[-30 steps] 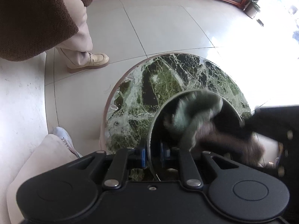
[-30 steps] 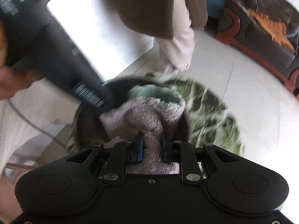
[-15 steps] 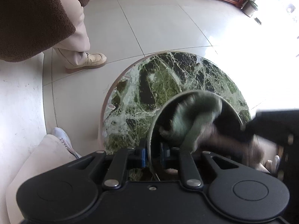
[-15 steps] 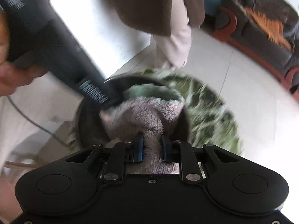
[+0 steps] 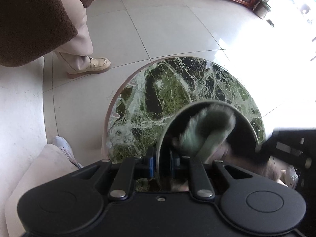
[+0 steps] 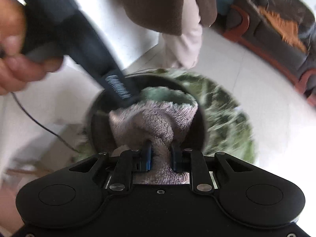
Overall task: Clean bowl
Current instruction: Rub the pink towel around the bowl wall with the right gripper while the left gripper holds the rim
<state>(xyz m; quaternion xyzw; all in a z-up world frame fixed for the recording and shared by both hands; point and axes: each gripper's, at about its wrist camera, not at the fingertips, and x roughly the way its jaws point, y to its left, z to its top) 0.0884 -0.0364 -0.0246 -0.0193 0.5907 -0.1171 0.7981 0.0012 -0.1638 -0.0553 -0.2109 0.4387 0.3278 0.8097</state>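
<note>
Bowl: round, dark, smooth and glossy, thin-rimmed. It stands on the near edge of the table with its mouth tilted toward the right gripper. Being round, it shows no long axis.

Table: circular top of polished green marble with white veining and dark patches, above a floor of pale glossy tiles.

Cloth: fluffy terry pile, mauve-grey on one face and pale green on the other, bunched into a wad. It fills the bowl's hollow, with its length running from the right gripper's fingers into the bowl (the far end is motion-blurred in the left view).

Left gripper: black plastic body, blue pads. Its fingers straddle the bowl's near rim, one inside and one outside, pinching the wall.

Right gripper: same make, its fingers pressed into the cloth's neck from both sides.

Hand: wrapped round the left gripper's dark handle at the upper left of the right view.

Bystander: brown fleece coat, cream trousers, beige shoe, on the tiles beyond the table.

Sofa: dark upholstery with a red-brown wooden frame.
</note>
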